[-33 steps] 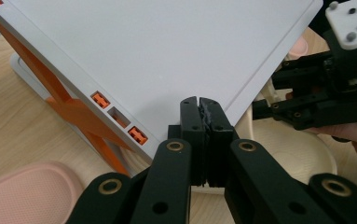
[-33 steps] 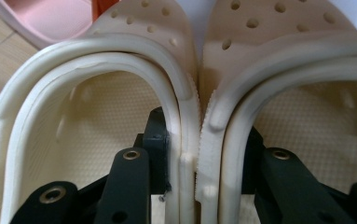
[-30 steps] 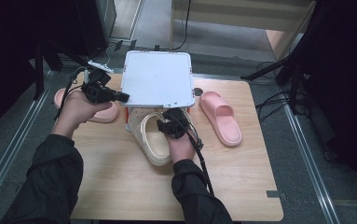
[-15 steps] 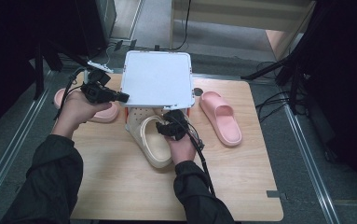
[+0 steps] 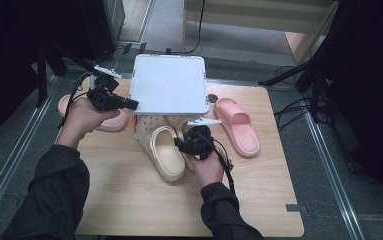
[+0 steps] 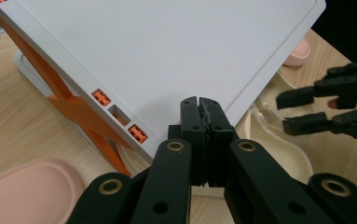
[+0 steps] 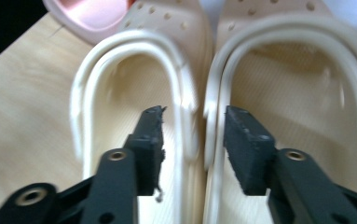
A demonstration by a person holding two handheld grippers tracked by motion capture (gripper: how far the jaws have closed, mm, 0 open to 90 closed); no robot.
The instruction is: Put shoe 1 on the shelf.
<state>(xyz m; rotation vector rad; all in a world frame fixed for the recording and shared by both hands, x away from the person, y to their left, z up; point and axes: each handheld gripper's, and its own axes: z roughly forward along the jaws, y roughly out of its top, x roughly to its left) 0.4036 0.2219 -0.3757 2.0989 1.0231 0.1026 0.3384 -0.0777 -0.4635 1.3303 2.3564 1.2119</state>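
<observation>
Two cream clogs (image 7: 278, 93) sit side by side in the middle of the wooden table (image 5: 129, 200), toes tucked under the raised white tray (image 5: 168, 84). The right gripper (image 5: 185, 145) hangs over their heel ends. In the right gripper view its jaws stand about half open, and they've just closed a touch. One jaw sits inside the left clog (image 7: 134, 93), the other inside the one beside it, so the two inner rims are between the pads. The pads don't look pressed on anything, though that view is blurry, so I'd say probably no real grip.

The left gripper (image 5: 133, 104) is up at the tray's left edge, jaws closed tight on that edge (image 6: 204, 109), tips pinched together with no gap.

From the high view the tray covers the clogs' toes, and the right hand (image 5: 206, 167) hides most of the second clog. A pink slipper (image 5: 236, 125) lies to the right of the clogs, and another pink one (image 5: 110, 120) sits partly behind the left hand.

The clogs are pale cream, with thick rounded rims and small holes across the toes.
</observation>
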